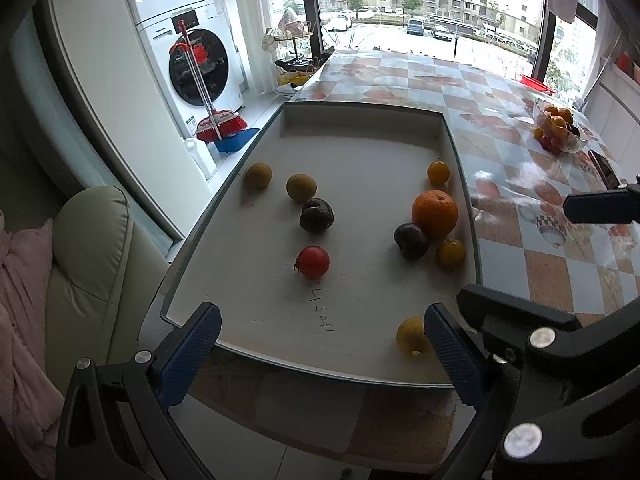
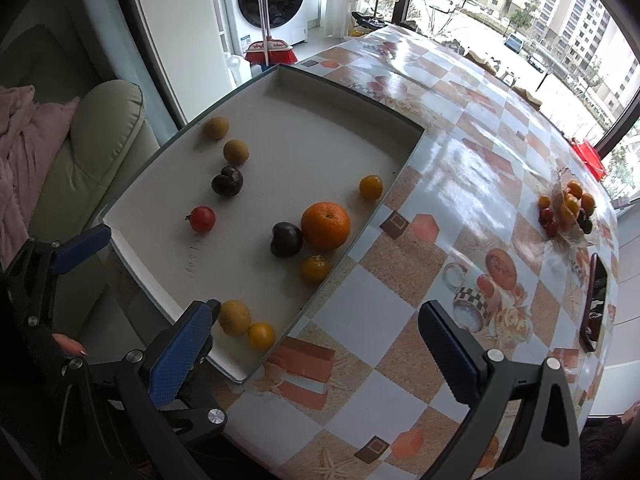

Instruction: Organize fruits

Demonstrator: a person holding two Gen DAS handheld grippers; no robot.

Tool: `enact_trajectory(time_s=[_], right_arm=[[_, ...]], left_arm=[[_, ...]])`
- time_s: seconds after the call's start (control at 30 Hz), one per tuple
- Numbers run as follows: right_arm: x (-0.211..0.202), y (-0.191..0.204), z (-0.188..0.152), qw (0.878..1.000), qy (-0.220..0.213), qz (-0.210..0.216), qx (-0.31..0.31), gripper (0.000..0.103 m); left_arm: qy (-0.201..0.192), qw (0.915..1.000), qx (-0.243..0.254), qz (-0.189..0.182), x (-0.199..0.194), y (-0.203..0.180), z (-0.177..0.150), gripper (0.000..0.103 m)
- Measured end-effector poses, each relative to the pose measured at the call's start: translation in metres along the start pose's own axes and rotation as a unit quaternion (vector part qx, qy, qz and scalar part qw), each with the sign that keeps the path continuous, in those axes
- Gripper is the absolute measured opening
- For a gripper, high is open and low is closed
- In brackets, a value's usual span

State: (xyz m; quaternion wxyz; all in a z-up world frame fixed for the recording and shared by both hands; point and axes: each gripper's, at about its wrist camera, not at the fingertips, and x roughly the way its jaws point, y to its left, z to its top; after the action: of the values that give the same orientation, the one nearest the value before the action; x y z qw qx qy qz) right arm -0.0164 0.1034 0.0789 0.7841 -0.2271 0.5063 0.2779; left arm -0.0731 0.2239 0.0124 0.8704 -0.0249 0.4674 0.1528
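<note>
On the far left, beyond the green chair (image 1: 92, 264), a white washing machine (image 1: 192, 60) stands behind a red broom (image 1: 220, 124); its badge and sticker are too small to read. The only writing that shows clearly is a dark handwritten string of digits (image 1: 320, 304) on the white tray (image 1: 360, 152), and in the left wrist view it runs sideways, so I cannot read it with confidence.

The tray lies on the left part of the checkered tablecloth (image 1: 540, 280) and holds 10 loose fruits. From the left: 2 dull yellow-brown round fruits (image 1: 258, 175) (image 1: 301, 188), a dark purple plum (image 1: 316, 215) just beside the second, and a glossy red tomato (image 1: 313, 262) nearer the front. Further right, a second dark plum (image 1: 411, 241) touches a large orange (image 1: 434, 213), with a small orange-yellow fruit (image 1: 450, 254) just in front and another (image 1: 438, 172) by the tray's right wall. At the front edge sit a yellow fruit (image 2: 235, 317) and a small orange one (image 2: 261, 335), touching.

The left gripper (image 1: 322, 354) hangs over the tray's front edge, fingers spread wide, holding nothing. The right gripper (image 2: 314, 350) is likewise spread and empty, over the tablecloth at the tray's front right corner.

Far right, a clear glass bowl (image 2: 568, 216) holds orange, red and dark fruits.
</note>
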Motion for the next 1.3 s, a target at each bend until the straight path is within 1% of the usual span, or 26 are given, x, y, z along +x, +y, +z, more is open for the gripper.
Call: enact_trajectory(time_s=[0.13, 0.2, 0.5, 1.3], right_arm=[[-0.0025, -0.0008, 0.0002, 1.0, -0.01, -0.028, -0.008, 0.103], [-0.0039, -0.0018, 0.0003, 0.999, -0.013, -0.035, -0.01, 0.103], [-0.0067, -0.0016, 0.0009, 0.999, -0.021, -0.039, -0.015, 0.103], [-0.008, 0.005, 0.0011, 0.998, -0.029, -0.042, -0.028, 0.103]], left_arm=[[0.001, 1.0, 0.0, 0.0, 0.0007, -0.0005, -0.0003, 0.102], [0.001, 1.0, 0.0, 0.0, 0.001, -0.0004, -0.0004, 0.102], [-0.002, 1.0, 0.005, 0.003, 0.0016, -0.002, -0.0032, 0.102], [-0.005, 1.0, -0.002, -0.003, 0.0007, -0.0003, -0.0028, 0.102]])
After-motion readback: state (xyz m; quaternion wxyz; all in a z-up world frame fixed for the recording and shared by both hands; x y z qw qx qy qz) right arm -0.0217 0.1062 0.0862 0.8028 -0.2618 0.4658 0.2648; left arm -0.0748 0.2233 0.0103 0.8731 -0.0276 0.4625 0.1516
